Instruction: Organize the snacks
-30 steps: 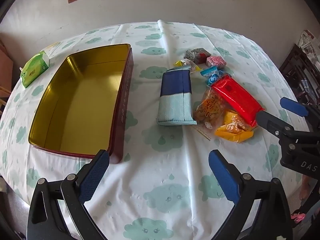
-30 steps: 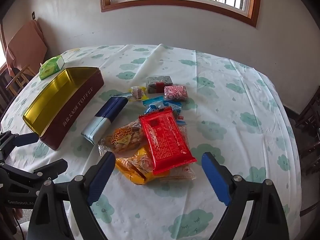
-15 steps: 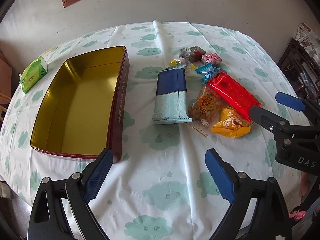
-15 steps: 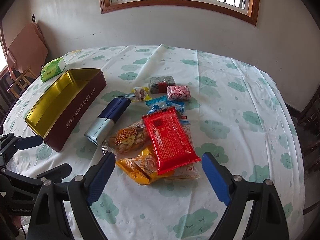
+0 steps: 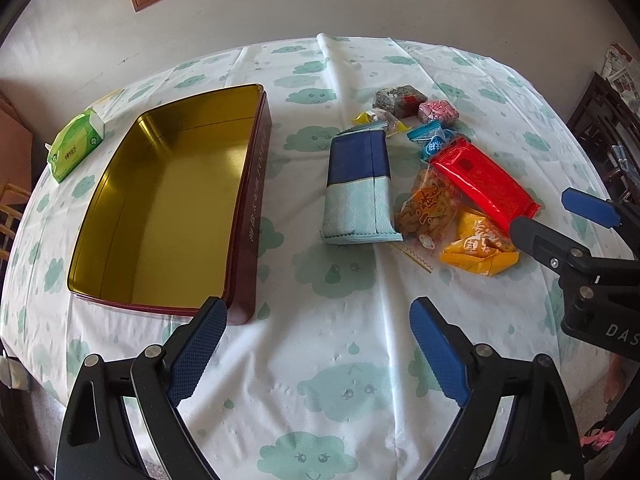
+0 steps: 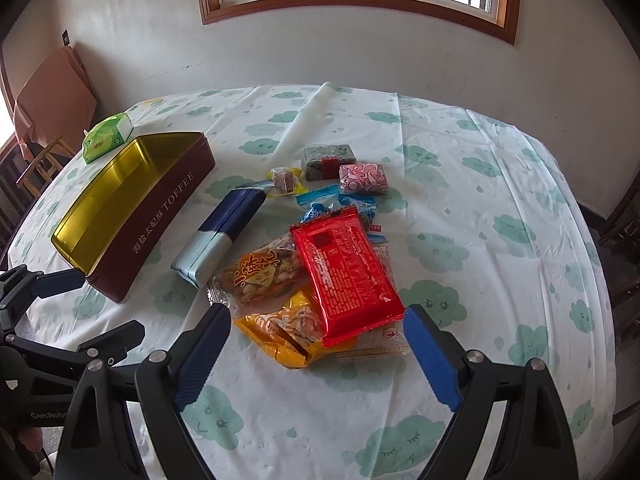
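Observation:
An open toffee tin (image 5: 168,216) with a gold inside and dark red walls lies empty on the left of the table; it also shows in the right wrist view (image 6: 132,208). A pile of snacks lies to its right: a blue and pale pack (image 5: 360,188), a red packet (image 6: 344,268), an orange-labelled bag (image 6: 260,276), a yellow bag (image 6: 288,332) and small wrapped sweets (image 6: 362,178). My left gripper (image 5: 318,344) is open and empty near the tin's front corner. My right gripper (image 6: 316,354) is open and empty, just in front of the pile.
A green tissue pack (image 5: 74,146) lies at the table's far left. The round table wears a cloud-print cloth (image 6: 480,208). A chair with a pink cloth (image 6: 48,96) stands at the left wall. Dark furniture (image 5: 608,136) stands at the right.
Both grippers have drifted slightly toward the table; the tin and snacks have shifted a little in each view. Nothing was taken hold of, and both stay open.

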`<move>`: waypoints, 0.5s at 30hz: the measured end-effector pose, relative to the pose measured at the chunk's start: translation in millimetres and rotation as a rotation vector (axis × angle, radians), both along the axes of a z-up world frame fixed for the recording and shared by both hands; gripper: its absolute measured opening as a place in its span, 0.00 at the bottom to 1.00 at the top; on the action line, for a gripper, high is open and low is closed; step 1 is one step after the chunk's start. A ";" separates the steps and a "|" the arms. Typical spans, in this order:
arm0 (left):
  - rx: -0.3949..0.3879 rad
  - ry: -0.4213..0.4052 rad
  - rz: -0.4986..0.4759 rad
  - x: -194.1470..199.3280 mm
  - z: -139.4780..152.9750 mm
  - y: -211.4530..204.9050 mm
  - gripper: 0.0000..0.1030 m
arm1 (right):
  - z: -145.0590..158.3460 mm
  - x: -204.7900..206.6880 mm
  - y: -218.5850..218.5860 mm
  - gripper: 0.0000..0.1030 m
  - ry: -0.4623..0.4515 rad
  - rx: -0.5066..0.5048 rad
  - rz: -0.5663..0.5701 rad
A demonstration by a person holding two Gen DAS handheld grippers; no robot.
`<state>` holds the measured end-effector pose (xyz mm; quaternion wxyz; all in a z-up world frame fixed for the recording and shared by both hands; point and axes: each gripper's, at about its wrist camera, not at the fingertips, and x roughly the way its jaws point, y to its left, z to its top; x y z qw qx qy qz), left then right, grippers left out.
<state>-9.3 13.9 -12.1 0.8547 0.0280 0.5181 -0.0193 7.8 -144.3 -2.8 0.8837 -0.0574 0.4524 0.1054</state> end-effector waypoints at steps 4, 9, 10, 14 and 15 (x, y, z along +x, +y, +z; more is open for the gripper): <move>-0.004 0.002 0.004 1.3 -0.9 1.0 0.88 | 0.1 1.5 0.2 0.88 0.000 0.002 0.002; -0.001 0.003 0.003 1.7 -0.6 0.9 0.88 | 1.2 2.6 -0.1 0.88 0.001 0.003 0.001; 0.000 0.003 0.005 2.2 -0.7 0.9 0.88 | 1.8 3.2 -0.1 0.88 0.001 0.003 0.002; 0.004 0.000 0.007 3.1 -0.4 1.1 0.88 | 3.3 2.5 -0.3 0.88 -0.003 0.008 0.006; 0.002 -0.001 0.007 3.3 -0.4 1.3 0.88 | 3.6 2.5 0.2 0.88 -0.004 0.010 0.008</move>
